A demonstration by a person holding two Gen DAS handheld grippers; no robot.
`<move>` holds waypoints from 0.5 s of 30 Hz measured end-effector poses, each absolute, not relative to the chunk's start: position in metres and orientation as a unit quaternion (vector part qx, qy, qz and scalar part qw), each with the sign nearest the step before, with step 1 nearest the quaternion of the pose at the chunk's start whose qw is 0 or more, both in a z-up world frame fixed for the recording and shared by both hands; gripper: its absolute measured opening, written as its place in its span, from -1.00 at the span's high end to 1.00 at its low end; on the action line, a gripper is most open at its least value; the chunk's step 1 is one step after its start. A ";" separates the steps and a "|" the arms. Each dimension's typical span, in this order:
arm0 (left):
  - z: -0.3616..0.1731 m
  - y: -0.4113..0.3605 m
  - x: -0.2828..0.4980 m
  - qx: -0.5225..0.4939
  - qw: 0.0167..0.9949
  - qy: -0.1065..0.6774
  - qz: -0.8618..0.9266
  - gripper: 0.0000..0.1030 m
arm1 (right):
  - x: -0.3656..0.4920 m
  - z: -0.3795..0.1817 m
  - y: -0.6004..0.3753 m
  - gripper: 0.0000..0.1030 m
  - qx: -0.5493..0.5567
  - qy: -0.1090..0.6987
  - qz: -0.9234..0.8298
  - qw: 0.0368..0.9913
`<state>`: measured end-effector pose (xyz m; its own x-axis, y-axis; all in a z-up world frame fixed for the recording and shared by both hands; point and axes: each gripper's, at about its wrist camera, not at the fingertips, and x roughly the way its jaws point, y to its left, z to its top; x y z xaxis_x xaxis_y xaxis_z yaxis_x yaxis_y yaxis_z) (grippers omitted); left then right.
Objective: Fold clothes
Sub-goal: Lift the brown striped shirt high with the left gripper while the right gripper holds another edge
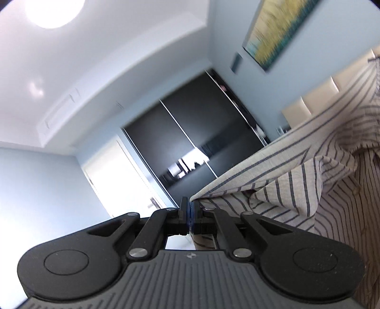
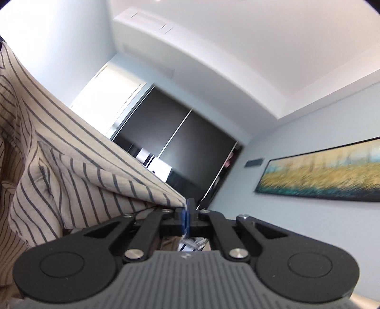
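Observation:
A beige shirt with thin dark blue stripes (image 1: 308,171) hangs in the air between the two grippers. In the left wrist view my left gripper (image 1: 189,204) is shut on one corner of the shirt, and the cloth stretches away up to the right, where the other gripper shows as a small dark shape at the frame's edge. In the right wrist view my right gripper (image 2: 186,206) is shut on another corner of the striped shirt (image 2: 71,161), which drapes off to the left and sags in folds. Both grippers point roughly level into the room.
Ahead is a dark sliding wardrobe (image 1: 190,142) beside a bright white door (image 2: 106,95). A long yellow and teal painting (image 2: 320,176) hangs on the pale blue wall. A padded cream headboard (image 1: 315,99) shows behind the shirt. A round ceiling lamp (image 1: 52,12) glows overhead.

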<state>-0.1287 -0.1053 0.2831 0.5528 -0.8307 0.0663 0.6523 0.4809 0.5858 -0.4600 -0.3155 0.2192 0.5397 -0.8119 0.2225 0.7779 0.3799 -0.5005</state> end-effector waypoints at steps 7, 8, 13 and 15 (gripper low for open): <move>0.322 -0.054 -0.174 0.248 0.833 -0.229 -0.439 1.00 | -0.504 0.259 -0.274 0.98 -0.291 -0.014 -0.503 0.814; 0.323 -0.051 -0.179 0.248 0.831 -0.234 -0.440 1.00 | -0.511 0.262 -0.271 0.98 -0.293 -0.020 -0.507 0.810; 0.339 -0.045 -0.196 0.224 0.825 -0.263 -0.447 1.00 | -0.544 0.282 -0.233 0.98 -0.303 -0.079 -0.536 0.784; 0.349 -0.042 -0.196 0.203 0.826 -0.274 -0.448 1.00 | -0.555 0.289 -0.222 0.98 -0.307 -0.113 -0.547 0.771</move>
<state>-0.1956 -0.0423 0.3487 0.4481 -0.8519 0.2710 0.6295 0.5159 0.5809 -0.5554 -0.2217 0.2885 0.3761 -0.7740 0.5094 0.9122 0.2129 -0.3501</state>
